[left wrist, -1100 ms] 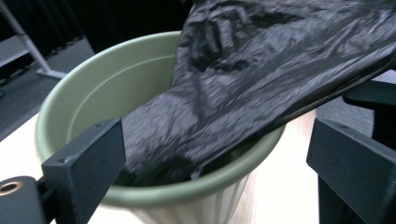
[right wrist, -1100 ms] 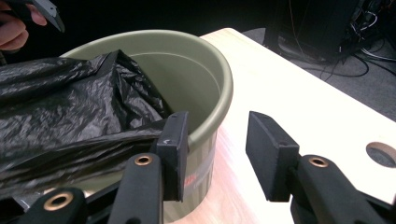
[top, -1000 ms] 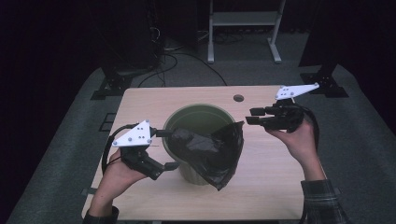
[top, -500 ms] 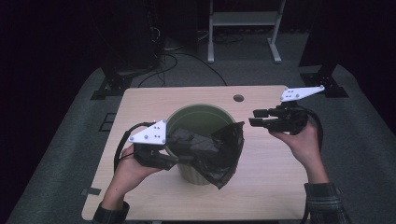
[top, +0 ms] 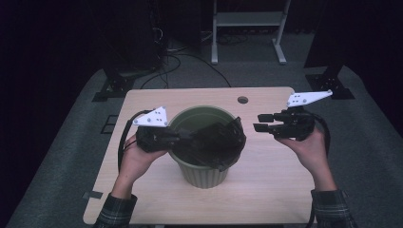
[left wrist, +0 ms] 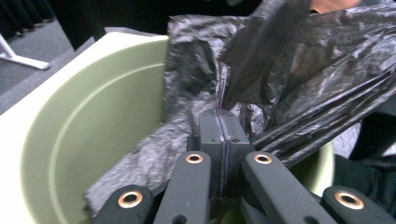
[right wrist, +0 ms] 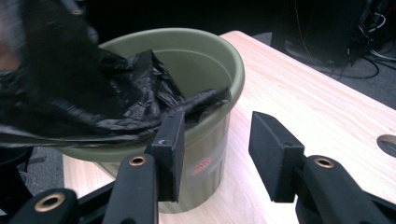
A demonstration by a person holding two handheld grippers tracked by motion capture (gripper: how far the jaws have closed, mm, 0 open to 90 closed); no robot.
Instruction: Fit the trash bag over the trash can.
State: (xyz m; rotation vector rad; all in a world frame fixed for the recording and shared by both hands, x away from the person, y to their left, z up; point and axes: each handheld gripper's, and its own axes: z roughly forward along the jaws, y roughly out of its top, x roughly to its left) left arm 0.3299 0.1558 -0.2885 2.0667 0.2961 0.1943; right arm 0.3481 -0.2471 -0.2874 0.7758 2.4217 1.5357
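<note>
The high view looks from above the person's side, forward and down, and takes in the whole light wooden worktop with the dark floor behind it. The left gripper view sits very near, just behind the black fingers, and looks into the round pale green plastic bin and the crumpled black plastic bag. The right gripper view looks from the other side, a little farther off, at the outer wall of the bin. All three views share the bin and the bag.

wooden table, metal rack, floor cables
</note>
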